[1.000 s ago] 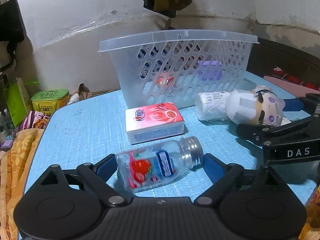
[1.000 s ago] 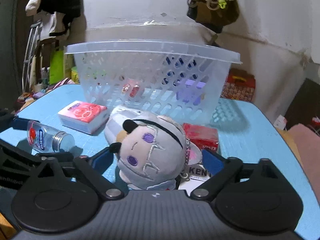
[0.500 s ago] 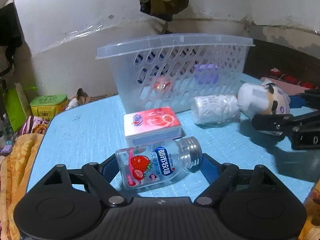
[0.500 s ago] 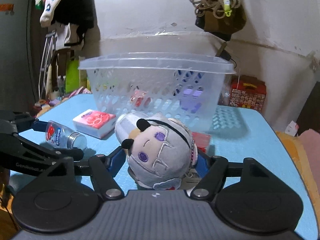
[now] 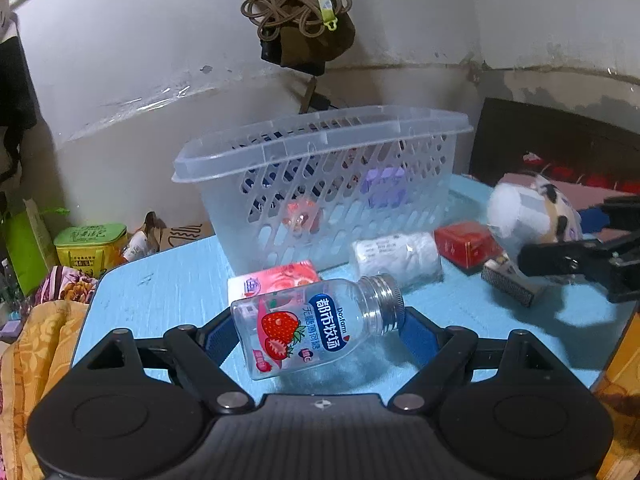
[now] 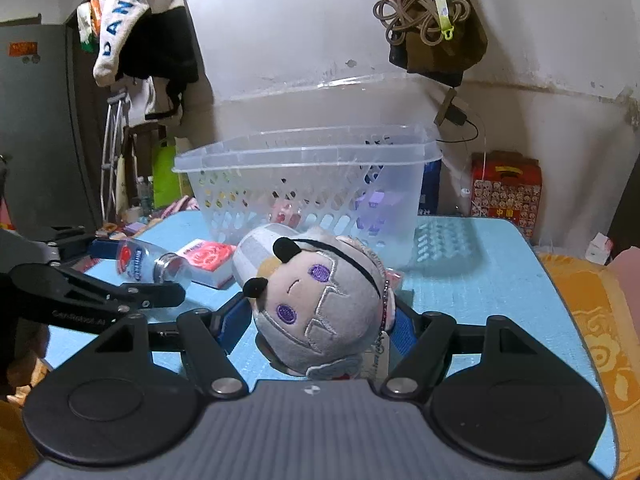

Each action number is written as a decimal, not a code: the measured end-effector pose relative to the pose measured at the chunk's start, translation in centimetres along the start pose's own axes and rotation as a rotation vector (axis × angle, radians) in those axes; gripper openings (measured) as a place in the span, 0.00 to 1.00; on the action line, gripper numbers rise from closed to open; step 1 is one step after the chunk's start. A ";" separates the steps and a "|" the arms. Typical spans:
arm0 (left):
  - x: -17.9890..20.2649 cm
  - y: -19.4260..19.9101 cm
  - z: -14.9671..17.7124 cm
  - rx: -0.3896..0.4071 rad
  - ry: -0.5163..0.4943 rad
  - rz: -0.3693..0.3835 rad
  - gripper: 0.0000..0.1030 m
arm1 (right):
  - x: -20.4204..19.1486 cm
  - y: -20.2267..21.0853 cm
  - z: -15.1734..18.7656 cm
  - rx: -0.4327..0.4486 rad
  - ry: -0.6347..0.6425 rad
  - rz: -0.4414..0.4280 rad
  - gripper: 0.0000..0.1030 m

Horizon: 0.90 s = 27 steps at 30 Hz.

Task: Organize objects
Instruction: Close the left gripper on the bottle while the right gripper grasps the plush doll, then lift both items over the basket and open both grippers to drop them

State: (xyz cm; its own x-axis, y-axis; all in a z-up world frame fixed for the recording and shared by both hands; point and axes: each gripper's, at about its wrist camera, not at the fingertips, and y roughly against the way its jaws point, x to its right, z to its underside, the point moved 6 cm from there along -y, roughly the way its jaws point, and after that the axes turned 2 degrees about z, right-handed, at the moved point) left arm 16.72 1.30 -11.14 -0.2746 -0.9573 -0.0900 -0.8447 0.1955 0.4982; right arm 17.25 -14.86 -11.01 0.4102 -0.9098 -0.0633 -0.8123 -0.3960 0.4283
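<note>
A clear bottle (image 5: 316, 328) with a strawberry label and a silver screw neck lies crosswise in my left gripper (image 5: 320, 332), which is shut on it and holds it above the blue table (image 5: 160, 292). My right gripper (image 6: 320, 324) is shut on a grey plush doll (image 6: 320, 300) with purple eyes, also held off the table. The clear slotted basket (image 5: 320, 148) stands behind both, with a purple item and a pink item inside. The left wrist view shows the plush doll (image 5: 528, 216) at the right. The right wrist view shows the bottle (image 6: 148, 260) at the left.
On the table in front of the basket lie a pink tissue pack (image 5: 276, 280), a white wrapped roll (image 5: 396, 258), a red box (image 5: 464, 242) and a small striped box (image 5: 508, 284). An orange blanket (image 5: 36, 344) drapes beside the table's left edge. A bag hangs on the wall above.
Both grippers closed on their objects. The bottle rose off the table in the left gripper. The right gripper lifted the plush doll, uncovering the red box.
</note>
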 end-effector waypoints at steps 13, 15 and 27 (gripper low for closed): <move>0.4 1.5 -2.5 0.075 0.019 0.016 0.85 | 0.7 0.7 0.2 0.025 0.026 -0.003 0.71; 0.4 1.2 -2.6 0.069 0.028 0.024 0.85 | 0.9 0.9 0.1 0.030 0.007 -0.018 0.71; -1.5 3.6 -8.3 0.249 0.119 -0.014 0.85 | 0.8 2.2 -7.5 0.193 -0.014 0.023 0.72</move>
State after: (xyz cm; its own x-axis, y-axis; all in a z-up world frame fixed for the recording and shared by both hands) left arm 17.95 1.71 -2.06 -0.2185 -0.9757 0.0137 -0.9390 0.2140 0.2693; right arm 18.93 -15.53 -3.36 0.3855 -0.9202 -0.0683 -0.8864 -0.3899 0.2493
